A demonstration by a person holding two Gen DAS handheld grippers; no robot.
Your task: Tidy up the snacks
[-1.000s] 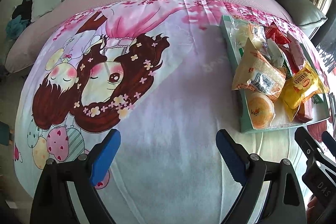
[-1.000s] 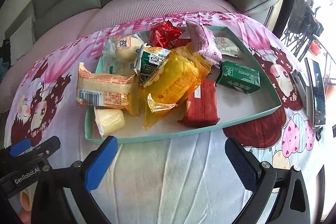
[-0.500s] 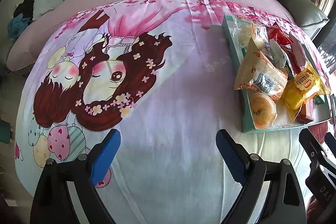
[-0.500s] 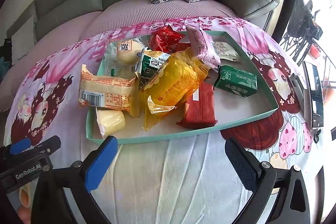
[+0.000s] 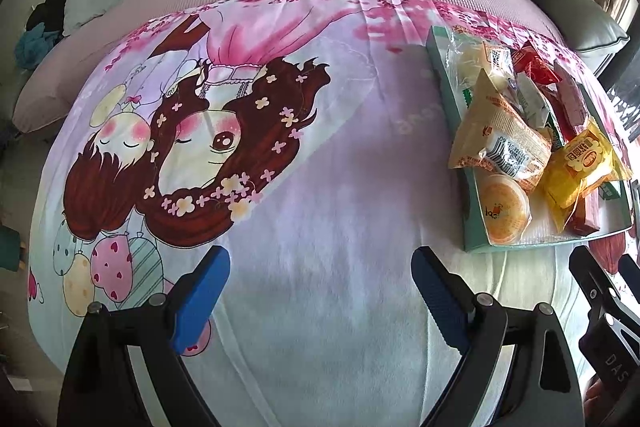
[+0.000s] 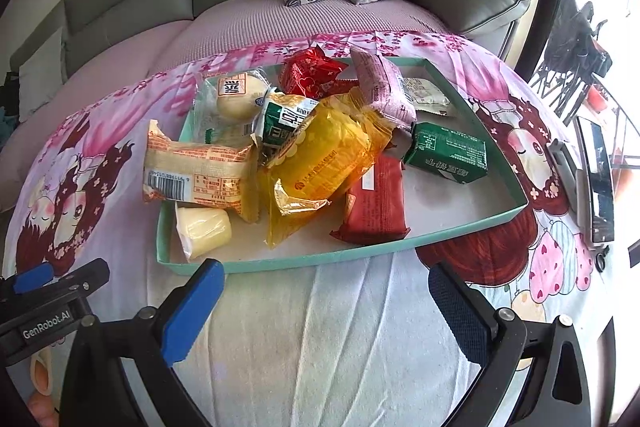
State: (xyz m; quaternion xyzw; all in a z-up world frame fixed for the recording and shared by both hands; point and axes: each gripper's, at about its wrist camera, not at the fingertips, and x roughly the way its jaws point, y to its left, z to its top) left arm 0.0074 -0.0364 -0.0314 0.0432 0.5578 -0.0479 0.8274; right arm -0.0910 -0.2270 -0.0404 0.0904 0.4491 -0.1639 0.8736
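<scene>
Right gripper (image 6: 324,303), lower centre of its view, jaws spread wide with nothing between the blue pads, poised over the cartoon-print cloth (image 6: 320,347) just short of the teal tray (image 6: 280,261). The tray, mid-frame, holds piled snacks: a yellow packet (image 6: 324,155) at centre, a red bar (image 6: 376,207) and green box (image 6: 446,153) to its right. Left gripper (image 5: 320,291), equally wide and empty, sits over bare cloth at lower centre, the tray (image 5: 448,83) at right edge.
</scene>
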